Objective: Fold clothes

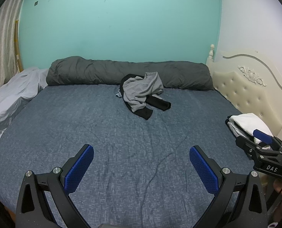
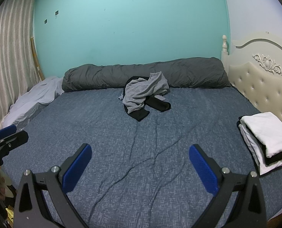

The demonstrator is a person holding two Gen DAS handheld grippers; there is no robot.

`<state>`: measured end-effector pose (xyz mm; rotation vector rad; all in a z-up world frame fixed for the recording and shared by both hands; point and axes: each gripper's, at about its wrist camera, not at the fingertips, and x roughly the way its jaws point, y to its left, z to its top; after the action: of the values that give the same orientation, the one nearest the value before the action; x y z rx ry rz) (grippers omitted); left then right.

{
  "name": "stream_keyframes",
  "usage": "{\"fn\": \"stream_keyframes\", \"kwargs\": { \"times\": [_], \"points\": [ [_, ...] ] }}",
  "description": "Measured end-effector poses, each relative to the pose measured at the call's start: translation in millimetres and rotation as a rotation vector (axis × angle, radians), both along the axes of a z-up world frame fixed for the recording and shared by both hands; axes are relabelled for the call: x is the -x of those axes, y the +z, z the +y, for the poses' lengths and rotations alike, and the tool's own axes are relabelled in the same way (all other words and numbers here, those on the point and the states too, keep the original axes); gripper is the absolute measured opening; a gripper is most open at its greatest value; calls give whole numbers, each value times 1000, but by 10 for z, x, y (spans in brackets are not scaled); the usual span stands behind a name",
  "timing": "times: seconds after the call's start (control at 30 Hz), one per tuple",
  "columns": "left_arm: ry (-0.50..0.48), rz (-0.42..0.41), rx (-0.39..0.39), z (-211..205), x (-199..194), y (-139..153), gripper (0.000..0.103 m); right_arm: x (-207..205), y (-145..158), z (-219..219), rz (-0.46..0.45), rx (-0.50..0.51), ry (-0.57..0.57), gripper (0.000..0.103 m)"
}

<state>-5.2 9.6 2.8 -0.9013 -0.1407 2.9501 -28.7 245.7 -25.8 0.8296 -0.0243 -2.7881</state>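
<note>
Jaws on both grippers stand wide apart, holding and touching nothing. Left gripper (image 1: 141, 150) and right gripper (image 2: 140, 148) hover side by side above the near part of the blue bedspread (image 1: 110, 133), blue pads (image 1: 80, 169) facing inward. The crumpled grey and black garment (image 1: 141, 93) lies well ahead, near the far edge, against the rolled dark grey duvet (image 1: 87, 72). A folded stack (image 2: 266, 140), white on top, sits at the right edge beside the cream headboard (image 2: 260, 87)

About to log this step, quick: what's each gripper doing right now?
Left gripper: open, holding nothing, over the bed.
Right gripper: open, holding nothing.
</note>
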Motion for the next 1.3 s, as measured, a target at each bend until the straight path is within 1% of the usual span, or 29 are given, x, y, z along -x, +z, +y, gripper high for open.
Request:
{"fn": "stream_keyframes", "kwargs": {
  "times": [0.33,0.6,0.77,0.9,1.0,1.17,1.3],
  "points": [
    [0,1,0,0,1,-36,103,6,-36,-4,-2,-2,0,103],
    [3,-9,-11,-57,82,-76,103,49,-108,10,-8,1,-5,103],
    [6,-20,-25,-111,195,-149,103,164,-190,-8,-26,5,8,103],
    [20,-23,-19,-180,344,-254,103,319,-342,-23,-54,11,16,103],
    [34,-32,-27,-259,497,-394,103,460,-474,-35,-74,22,25,103],
    [48,-83,-39,-367,853,-753,103,797,-721,-102,-111,58,73,103],
    [72,-107,-59,-473,1188,-1038,103,1192,-957,-182,-146,58,94,103]
  ]
}}
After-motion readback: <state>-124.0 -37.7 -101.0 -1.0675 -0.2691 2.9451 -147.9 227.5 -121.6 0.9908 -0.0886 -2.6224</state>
